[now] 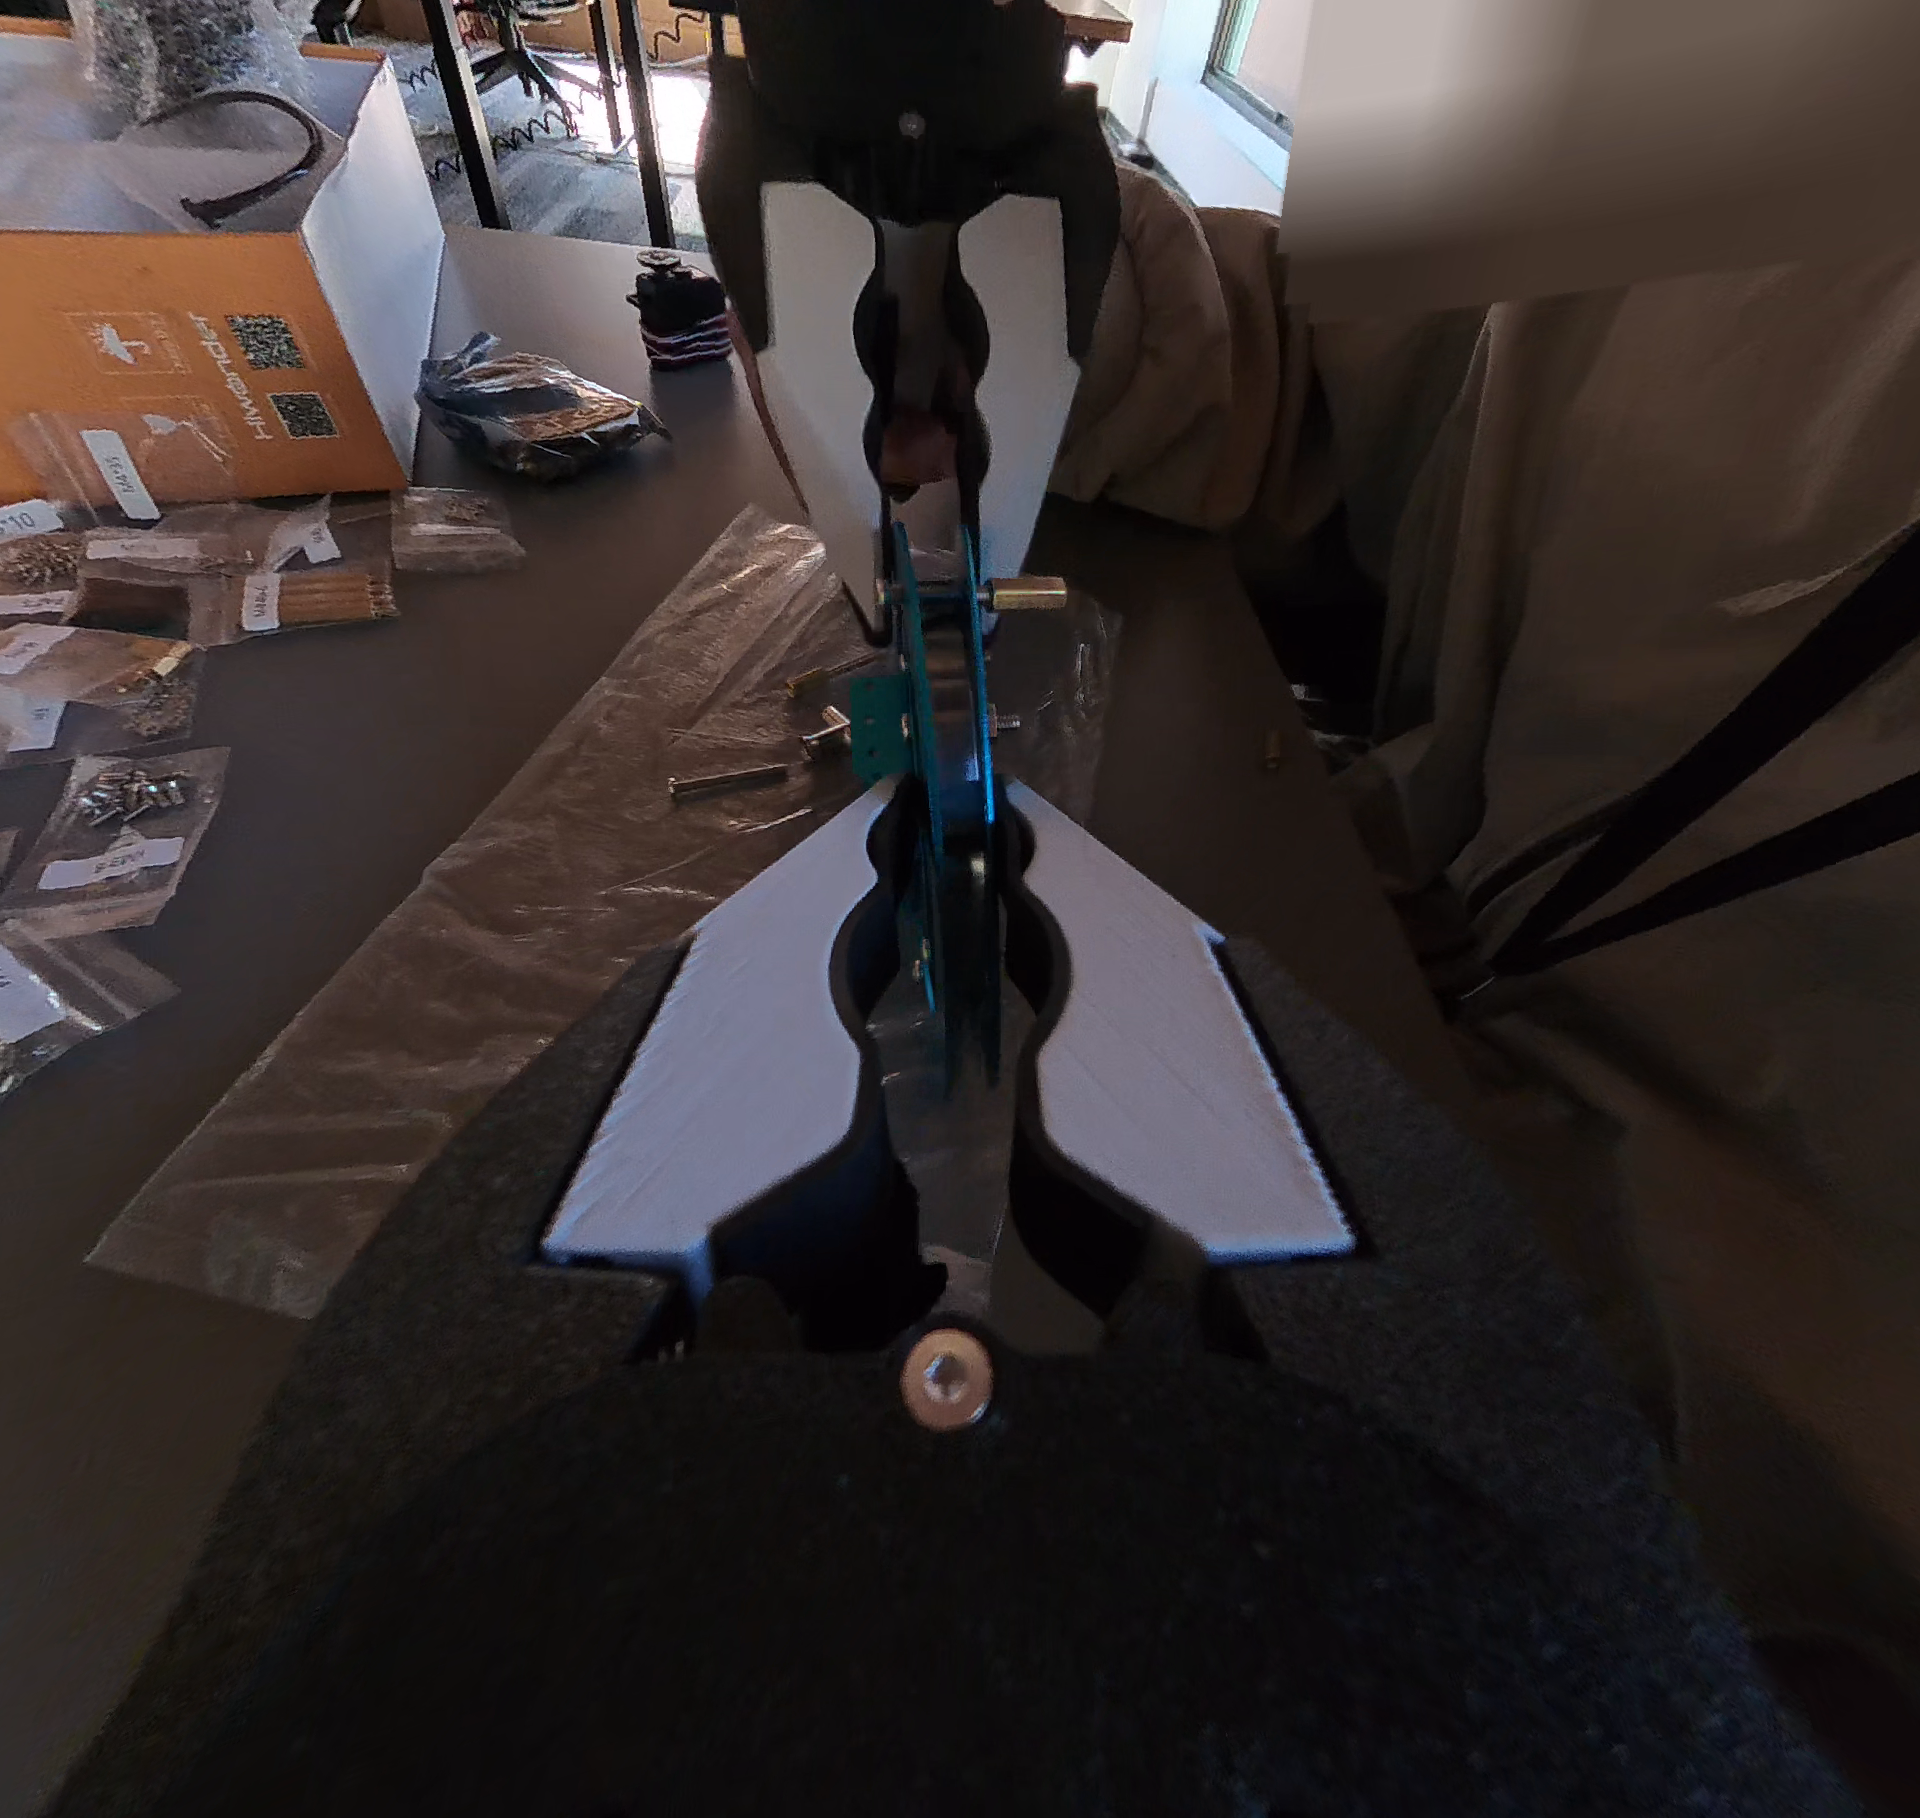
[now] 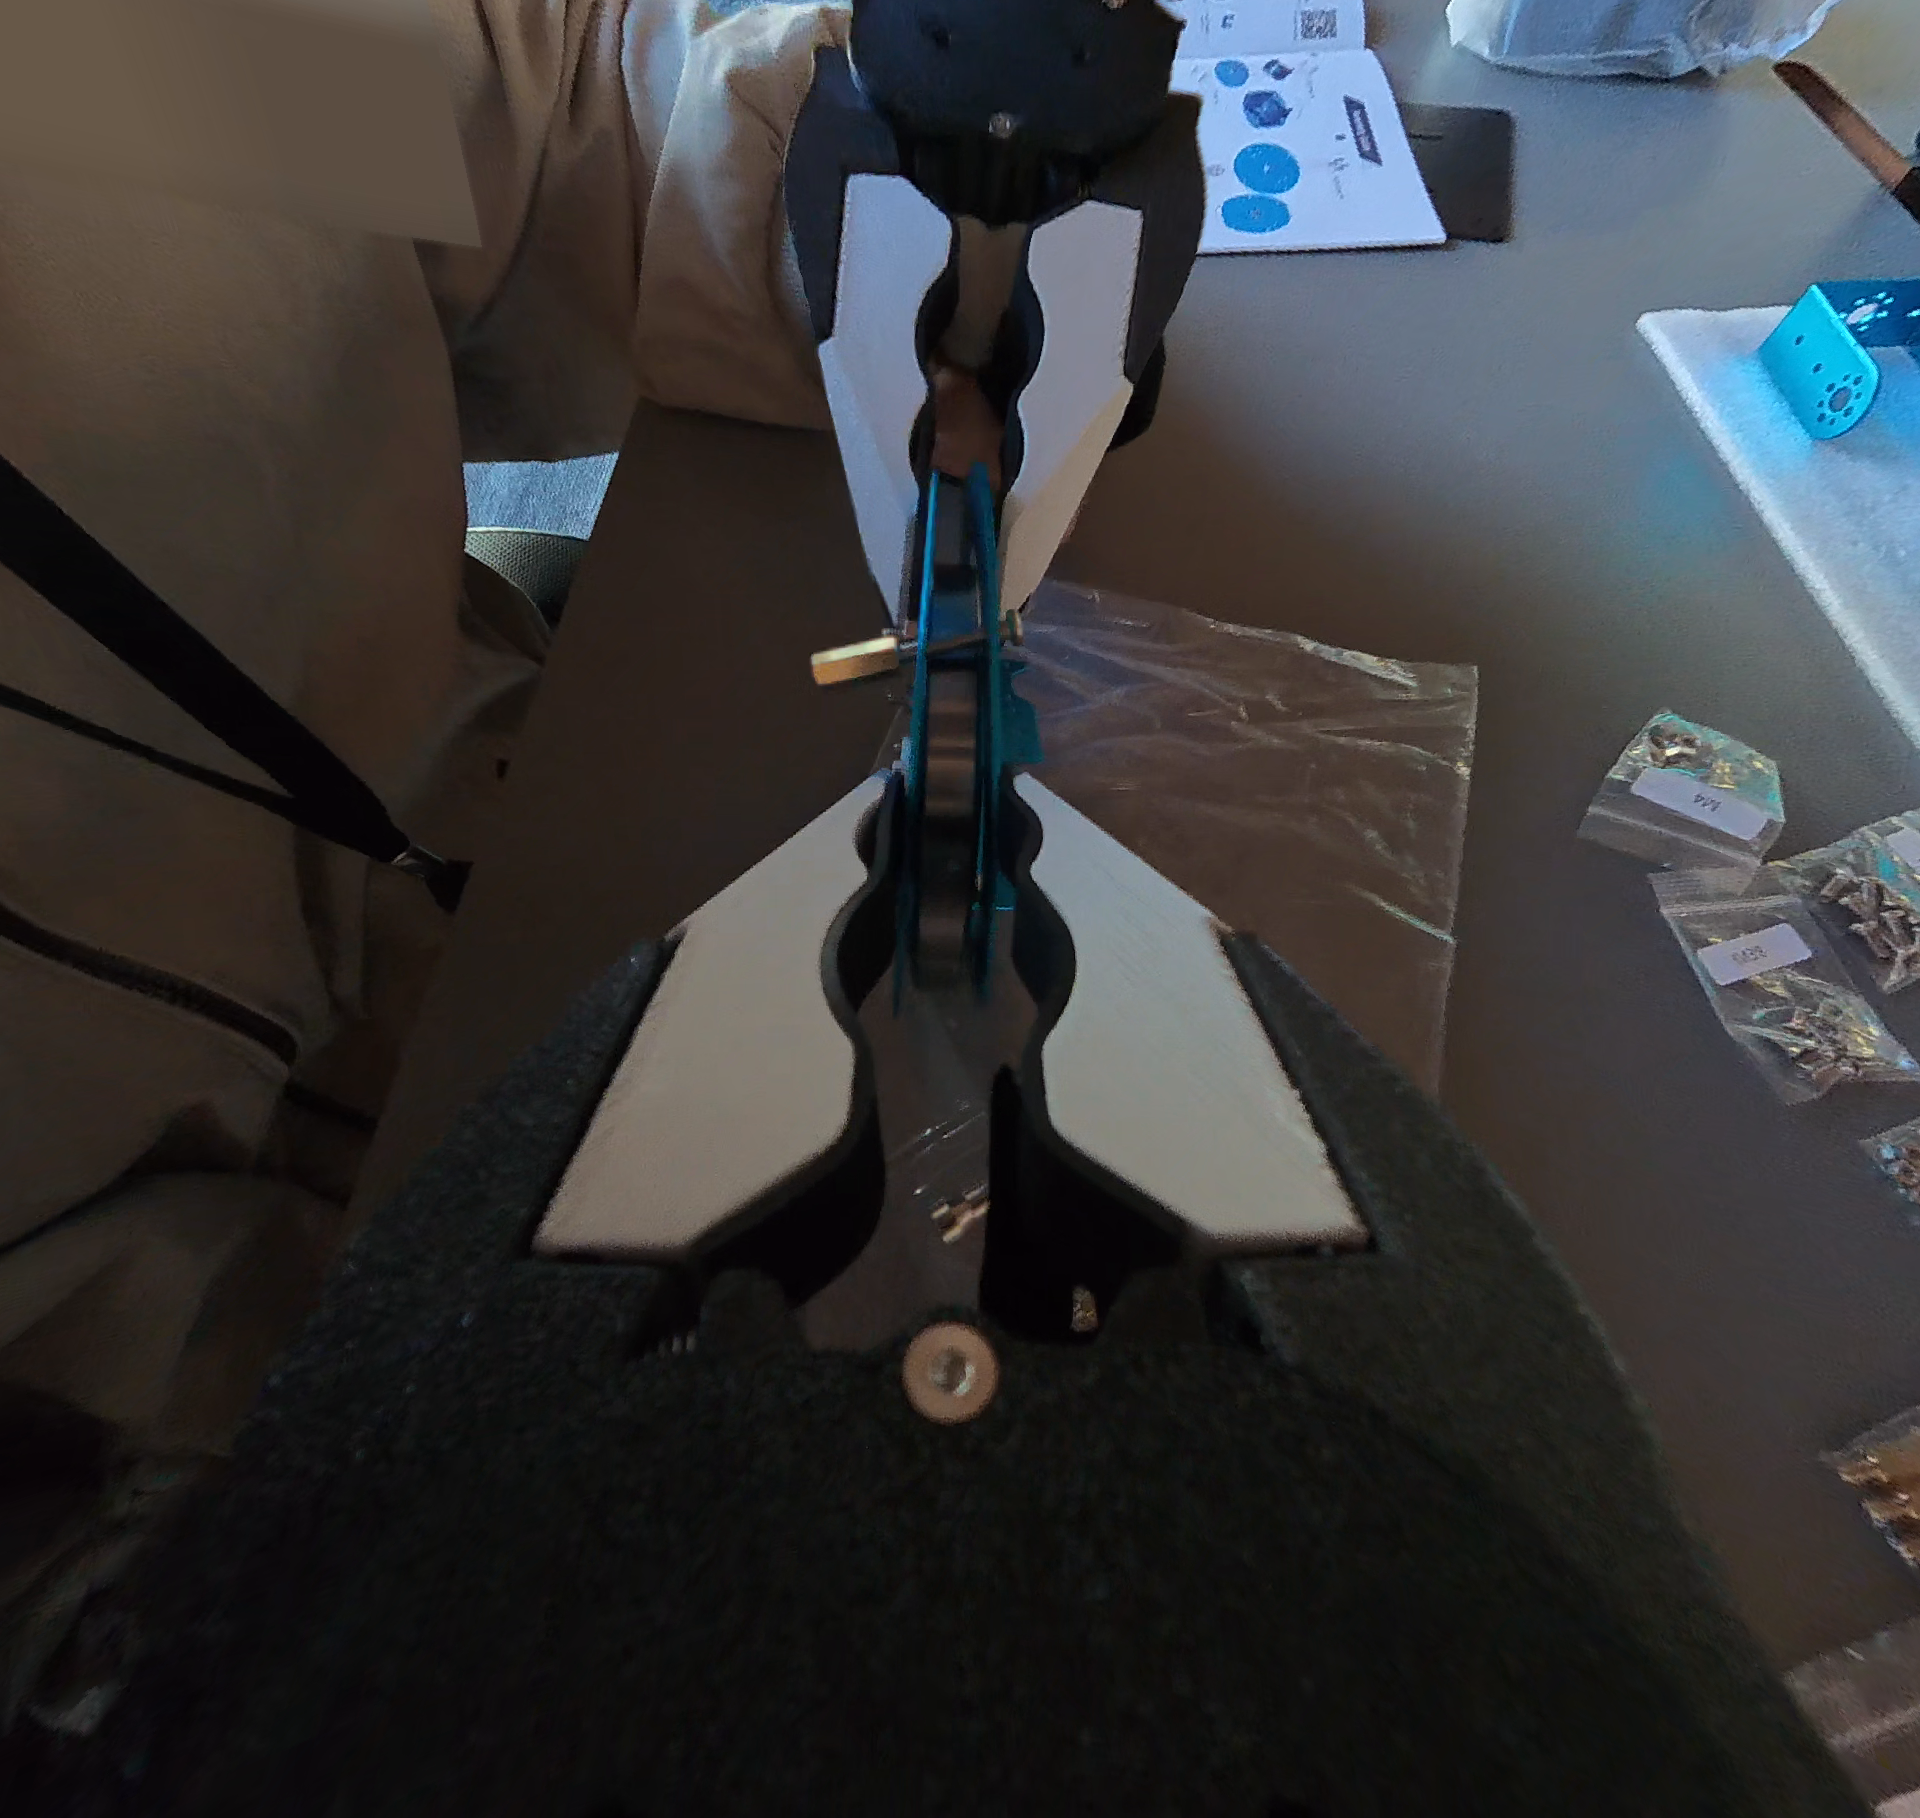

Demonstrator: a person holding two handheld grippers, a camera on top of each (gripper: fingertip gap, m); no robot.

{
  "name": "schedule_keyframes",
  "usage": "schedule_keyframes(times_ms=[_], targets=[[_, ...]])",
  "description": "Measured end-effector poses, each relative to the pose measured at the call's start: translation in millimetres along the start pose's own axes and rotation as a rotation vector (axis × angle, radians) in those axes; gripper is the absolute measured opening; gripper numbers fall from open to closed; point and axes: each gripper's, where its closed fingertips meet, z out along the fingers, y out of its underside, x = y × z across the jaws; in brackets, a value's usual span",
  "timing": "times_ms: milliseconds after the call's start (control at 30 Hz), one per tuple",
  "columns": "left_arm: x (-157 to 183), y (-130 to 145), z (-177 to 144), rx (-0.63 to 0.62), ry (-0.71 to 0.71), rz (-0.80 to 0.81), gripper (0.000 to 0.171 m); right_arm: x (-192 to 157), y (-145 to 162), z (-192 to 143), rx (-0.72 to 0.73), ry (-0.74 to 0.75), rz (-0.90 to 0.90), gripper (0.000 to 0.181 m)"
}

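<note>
Left claw (image 1: 951,812): black textured body, white wavy-edged fingers pinching the near rim of the blue disc assembly (image 1: 940,792).
Right claw (image 2: 951,802): same build, clamped on the opposite rim.
Assembly: two thin blue metal discs on edge, mid-frame; long axis runs claw to claw.
Brass standoff (image 1: 1029,592): juts sideways.
Beneath: crinkled clear plastic sheet (image 1: 499,937) on grey table (image 1: 312,729).

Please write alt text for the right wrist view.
Two hand-held grippers, the right hand-held gripper and the opposite left hand-held gripper, clamp a blue metal disc assembly edge-on above a clear plastic bag on a grey table.
</note>
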Motion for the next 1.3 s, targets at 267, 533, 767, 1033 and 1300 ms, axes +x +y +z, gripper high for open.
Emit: schedule_keyframes(times_ms=[267,533,767,1033,1300], targets=[[0,30,-9,-0.16,0.031,0.072,0.017,-2,-5,-5,0.017,-0.001,-0.007,0.014],[-2,28,-10,-0.146,0.024,0.075,0.02,-3,-18,-10,0.036,0.042,-0.059,0.013],[1,20,-10,-0.101,0.034,0.085,0.011,-2,-31,-4,0.068,0.083,-0.094,0.013],[1,17,-6,-0.068,0.002,0.124,0.012,-4,-14,-8,0.046,0.091,-0.1,0.015],[13,14,3,-0.058,-0.064,0.25,0.015,-21,-19,-2,0.082,0.124,-0.234,0.012]])
